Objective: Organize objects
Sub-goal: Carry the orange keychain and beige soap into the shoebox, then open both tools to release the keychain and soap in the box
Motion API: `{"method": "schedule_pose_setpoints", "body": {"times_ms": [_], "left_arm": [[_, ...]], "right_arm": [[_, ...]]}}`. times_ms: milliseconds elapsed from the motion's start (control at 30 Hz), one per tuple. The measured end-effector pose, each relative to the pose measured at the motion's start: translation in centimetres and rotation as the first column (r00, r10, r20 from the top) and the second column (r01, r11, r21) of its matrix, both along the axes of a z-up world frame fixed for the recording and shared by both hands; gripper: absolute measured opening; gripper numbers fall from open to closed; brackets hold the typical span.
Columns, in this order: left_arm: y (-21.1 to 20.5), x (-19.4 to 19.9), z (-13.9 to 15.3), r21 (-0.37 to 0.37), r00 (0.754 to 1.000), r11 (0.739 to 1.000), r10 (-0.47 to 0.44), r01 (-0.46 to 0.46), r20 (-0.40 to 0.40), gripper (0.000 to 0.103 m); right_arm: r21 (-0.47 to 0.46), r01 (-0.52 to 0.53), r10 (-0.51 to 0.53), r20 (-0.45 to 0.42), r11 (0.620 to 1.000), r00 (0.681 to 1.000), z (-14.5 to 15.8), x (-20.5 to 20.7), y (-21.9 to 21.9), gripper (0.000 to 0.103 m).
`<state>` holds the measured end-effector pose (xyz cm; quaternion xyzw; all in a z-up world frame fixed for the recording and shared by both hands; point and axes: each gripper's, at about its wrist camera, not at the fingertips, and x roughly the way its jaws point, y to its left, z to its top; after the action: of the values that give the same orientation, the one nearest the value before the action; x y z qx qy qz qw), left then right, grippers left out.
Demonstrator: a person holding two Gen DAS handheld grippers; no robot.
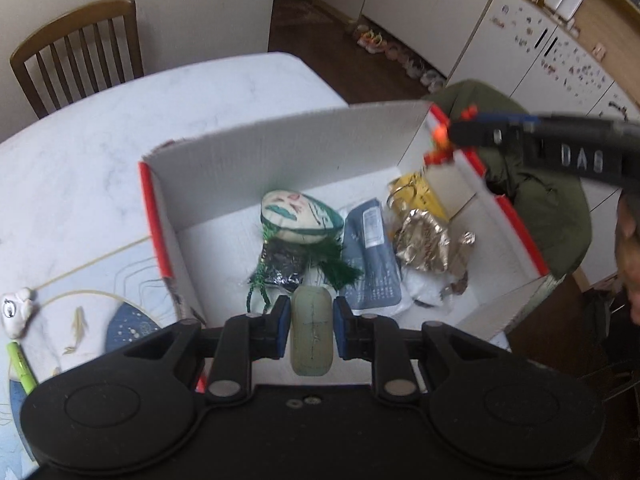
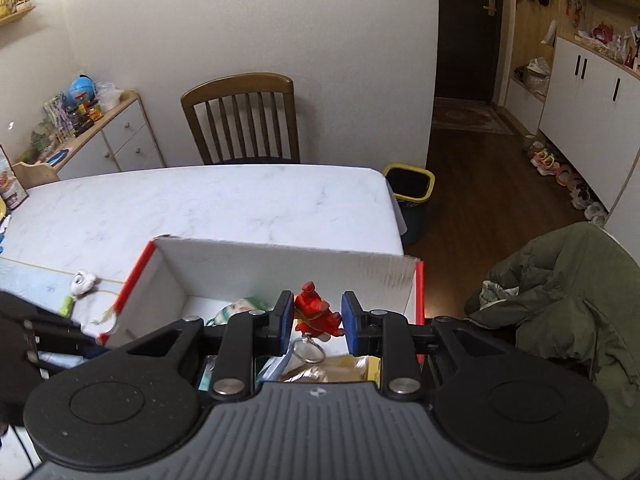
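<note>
Red figurine keychain (image 2: 316, 314) pinched by right gripper (image 2: 316, 320), pale eraser (image 1: 311, 332) by left gripper (image 1: 311, 330); lower inside cardboard box (image 1: 280, 152) before releasing.

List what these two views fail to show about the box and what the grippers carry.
- Left wrist view: the red toy in the right gripper is motion-blurred; its shape is unreadable.
- Right wrist view: most of the box floor hides behind the right gripper.
- Left wrist view: print on the grey packet is too small to read.
- Left wrist view: the pale oval case in the left gripper hides the box's near wall.
</note>
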<state>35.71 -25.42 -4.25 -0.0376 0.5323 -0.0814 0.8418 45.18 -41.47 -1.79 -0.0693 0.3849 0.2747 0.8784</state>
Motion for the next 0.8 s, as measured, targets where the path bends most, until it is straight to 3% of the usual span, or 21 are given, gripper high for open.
{"method": "schedule_pose_setpoints", "body": {"times_ms": [200,600,800], "left_arm": [[-0.8,0.7,-1.6,0.014,0.999,1.000,-0.010,0.011,-0.045,0.021],[-1.1,0.8,-3.5,0.011,0.996,1.000,0.011,-0.010,-0.093,0.020],[-1.6,0.7,-3.6,0.008,0.996,1.000,0.014,-0.013,-0.092,0.022]], "right_arm": [[-0.024,-0.012,0.012,0.004,1.000,1.000,-1.2,1.9,1.3,0.025],[-0.117,-0.051,0.038,-0.115,0.992,0.993,-7.3,3.5,2.8,0.025],[-0.130,-0.065,0.048,-0.129,0.989,0.990,-7.7,3.3,2.6,0.025]]}}
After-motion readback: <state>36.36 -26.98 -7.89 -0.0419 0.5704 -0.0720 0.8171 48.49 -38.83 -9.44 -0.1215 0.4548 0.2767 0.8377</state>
